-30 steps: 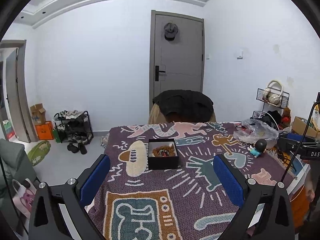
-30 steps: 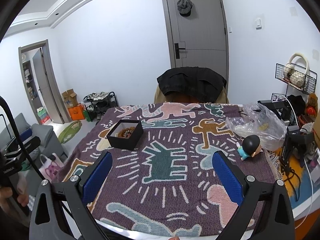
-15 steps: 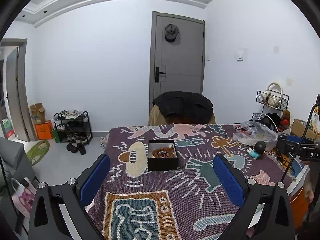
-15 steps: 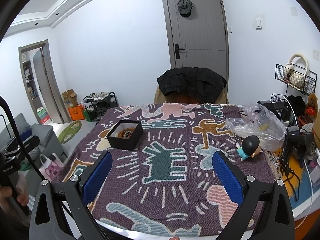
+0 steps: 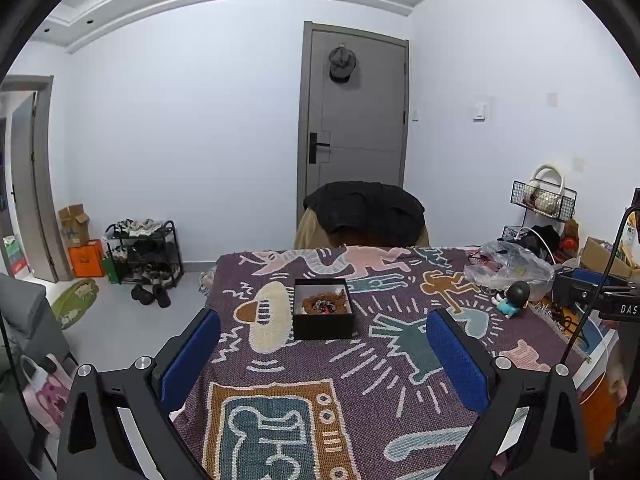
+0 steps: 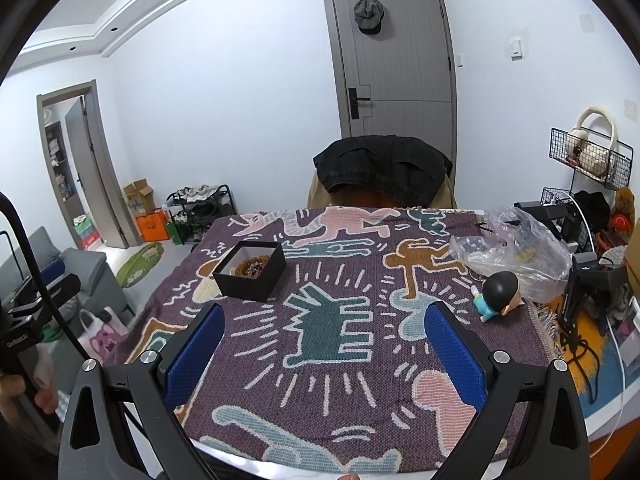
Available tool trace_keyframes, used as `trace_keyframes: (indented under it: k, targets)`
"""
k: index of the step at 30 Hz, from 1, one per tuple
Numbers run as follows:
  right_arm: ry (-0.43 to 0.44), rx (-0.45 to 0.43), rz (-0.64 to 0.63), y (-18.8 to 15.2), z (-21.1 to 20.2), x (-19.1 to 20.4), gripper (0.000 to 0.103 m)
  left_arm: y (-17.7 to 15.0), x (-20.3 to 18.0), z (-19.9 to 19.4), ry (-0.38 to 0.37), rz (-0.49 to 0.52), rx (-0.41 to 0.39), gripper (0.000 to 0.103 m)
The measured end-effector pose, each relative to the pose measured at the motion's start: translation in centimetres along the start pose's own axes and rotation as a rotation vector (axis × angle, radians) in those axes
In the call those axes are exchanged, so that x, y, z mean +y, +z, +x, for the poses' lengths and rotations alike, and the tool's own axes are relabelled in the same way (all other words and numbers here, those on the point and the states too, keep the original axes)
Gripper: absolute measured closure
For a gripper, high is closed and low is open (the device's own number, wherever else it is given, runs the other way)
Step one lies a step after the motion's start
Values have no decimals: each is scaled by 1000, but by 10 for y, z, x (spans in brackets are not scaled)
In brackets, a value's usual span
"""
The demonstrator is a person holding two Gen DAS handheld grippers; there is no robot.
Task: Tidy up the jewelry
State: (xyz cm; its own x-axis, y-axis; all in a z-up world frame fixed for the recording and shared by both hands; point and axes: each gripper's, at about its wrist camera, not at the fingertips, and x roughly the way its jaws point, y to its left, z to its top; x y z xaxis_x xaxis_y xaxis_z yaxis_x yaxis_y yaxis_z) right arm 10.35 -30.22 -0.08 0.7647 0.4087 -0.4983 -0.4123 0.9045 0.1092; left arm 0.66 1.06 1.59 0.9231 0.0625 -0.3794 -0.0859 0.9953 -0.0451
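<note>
**Both grippers held back from the jewelry box, jaws wide**

Left wrist view: the left gripper (image 5: 323, 354) hangs above the near part of the table, its two blue pads spread far apart with nothing between them. Held this way it frames the black box (image 5: 323, 309), which sits open-topped on the patterned cloth (image 5: 280, 420) towards the far left part of the table. Inside lies the jewelry (image 5: 325, 305), a small brownish tangle with a few darker and red beads (too small to sort piece from piece). No loose jewelry shows on the cloth, so all that can be seen of it lies in the box; that fits pieces already gathered in as well as pieces waiting to be taken out and sorted. The wide spread suits an approach to a box of this width, I judge.

Right wrist view: the right gripper (image 6: 325, 350) is likewise wide open and empty, held over the middle of the cloth. From here the box stands off to the left, well apart from the pads, which leaves the left gripper the nearer one. A doll (image 6: 498, 294) and a clear plastic bag (image 6: 516, 252) sit at the right side, away from the box.
</note>
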Motion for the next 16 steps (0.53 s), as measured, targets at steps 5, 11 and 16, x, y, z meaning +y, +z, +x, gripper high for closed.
trace_keyframes:
  k: [5, 11, 16]
  targets:
    - [1, 4, 0, -1, 0, -1, 2, 0, 0, 1, -2, -2, 2, 0]
    - [1, 12, 2, -1, 3, -2, 2, -1, 0, 1, 4, -2, 0, 0]
    - [1, 20, 7, -2, 8, -3, 2, -1, -3, 2, -3, 3, 1, 0]
